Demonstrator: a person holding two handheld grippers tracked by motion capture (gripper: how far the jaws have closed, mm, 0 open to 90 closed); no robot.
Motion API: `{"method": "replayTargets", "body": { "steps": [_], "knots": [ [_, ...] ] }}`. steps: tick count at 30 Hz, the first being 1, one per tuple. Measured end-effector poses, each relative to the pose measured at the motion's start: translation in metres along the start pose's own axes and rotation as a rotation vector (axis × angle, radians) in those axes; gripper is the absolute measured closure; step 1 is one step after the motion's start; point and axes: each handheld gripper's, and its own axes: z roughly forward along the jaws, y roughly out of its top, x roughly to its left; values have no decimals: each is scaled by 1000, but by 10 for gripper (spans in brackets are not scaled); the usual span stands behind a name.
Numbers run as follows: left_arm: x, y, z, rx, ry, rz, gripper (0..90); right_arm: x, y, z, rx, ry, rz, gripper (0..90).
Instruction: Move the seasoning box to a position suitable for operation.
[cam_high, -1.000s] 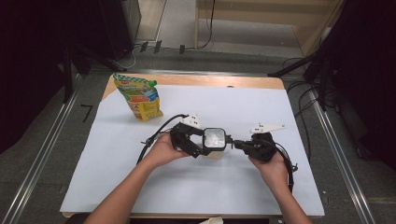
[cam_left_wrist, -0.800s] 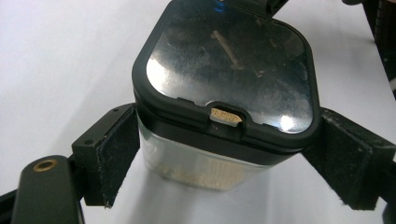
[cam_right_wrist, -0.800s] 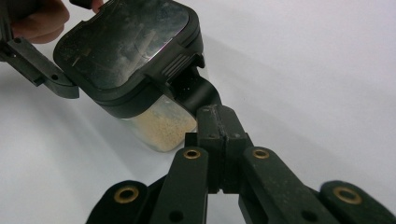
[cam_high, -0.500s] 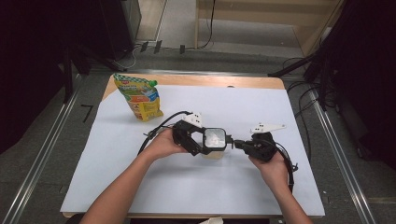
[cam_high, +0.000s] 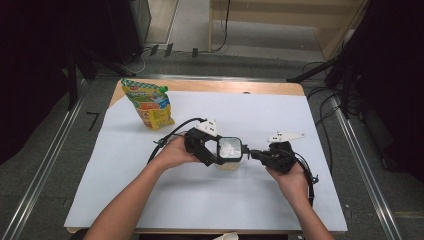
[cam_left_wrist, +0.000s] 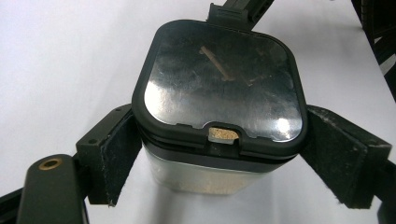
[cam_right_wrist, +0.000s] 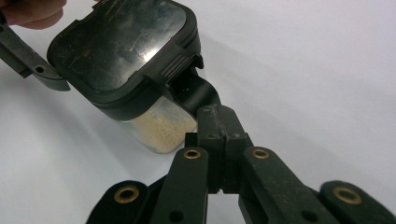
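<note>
Centre of high view: container (cam_high: 229, 152) upright on white surface (cam_high: 150, 200), lid facing up, long axis vertical. Left hand-held gripper (cam_high: 216, 154) clamps its sides; right hand-held gripper (cam_right_wrist: 205, 100) pressed together on the lid's tab (cam_right_wrist: 198, 93) — likely opening: brace the body, lift tab gently — avoid tipping.

Lab recording bay: white-covered table (cam_high: 150, 200), floor rails (cam_high: 45, 165), trailing cables (cam_high: 320, 95).

High overhead; two close-ups (shared container (cam_high: 230, 153))
</note>
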Motion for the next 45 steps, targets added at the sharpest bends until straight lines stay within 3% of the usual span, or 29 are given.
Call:
{"method": "replayTargets", "body": {
  "steps": [11,38,42,43,45],
  "knots": [
    [0,4,-2,6,-7,-8,162,1,0,0,-1,2,-1,900],
    [-8,22,-8,15,23,35,167,1,0,-1,-5,0,-4,900],
    [-8,27,-11,2,-17,7,204,2,0,-1,-6,0,-5,900],
    [-8,28,-11,-15,-45,-9,267,1,0,-1,-5,1,-5,900],
    [-10,31,-12,-21,-46,-5,330,2,0,-1,-7,1,-5,900]
  ]
}}
